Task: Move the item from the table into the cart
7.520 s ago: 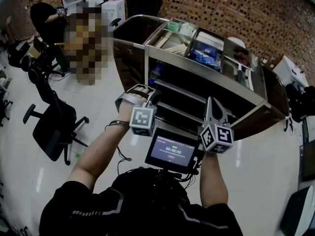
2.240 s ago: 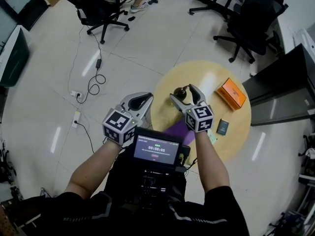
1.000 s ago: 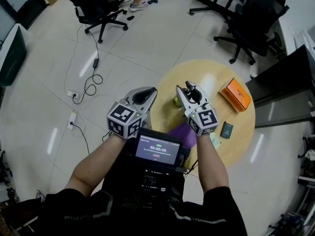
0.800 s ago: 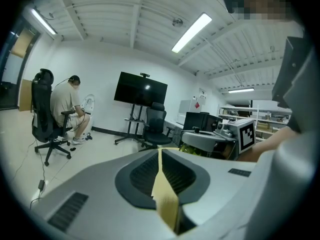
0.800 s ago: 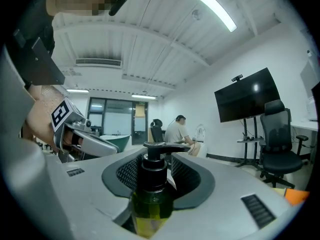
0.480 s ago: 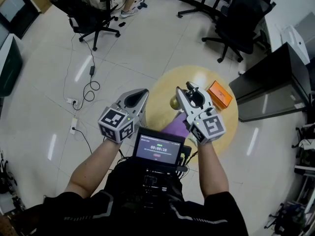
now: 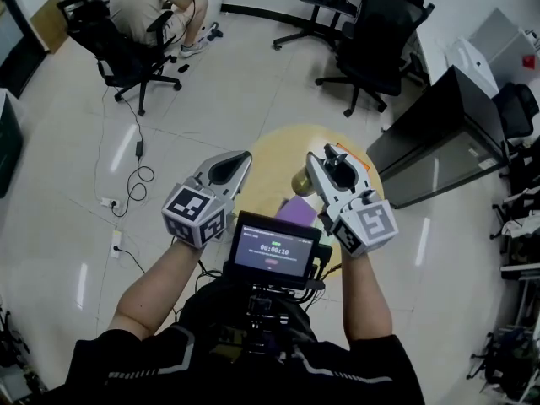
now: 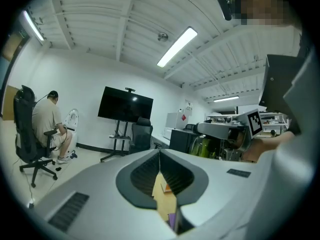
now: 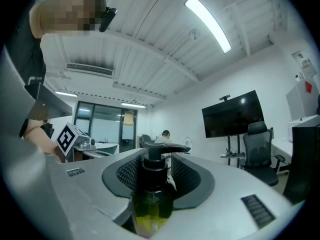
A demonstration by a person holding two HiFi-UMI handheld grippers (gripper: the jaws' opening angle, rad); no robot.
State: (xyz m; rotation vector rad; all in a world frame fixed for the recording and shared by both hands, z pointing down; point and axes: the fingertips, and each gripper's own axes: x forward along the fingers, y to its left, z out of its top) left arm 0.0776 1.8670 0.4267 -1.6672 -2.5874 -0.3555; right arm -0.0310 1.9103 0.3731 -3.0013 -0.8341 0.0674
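**A:** Your right gripper (image 7: pixel 327 160) pinched the pump bottle (image 9: pixel 151 181) upright, long axis vertical, spout pointing right in the right gripper view, over the round table (image 7: pixel 274 146) mid-frame.

**B:** Yep, and your left gripper (image 7: pixel 229 168) had its jaws pressed together, empty. Open floor (image 7: pixel 76 201) lay at frame left.

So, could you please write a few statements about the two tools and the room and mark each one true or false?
1. The right tool grips a pump bottle. True.
2. The left tool holds a box. False: its jaws are together with nothing between them.
3. The bottle's pump head is white. False: it is black.
4. A person sits on an office chair in the background. True.
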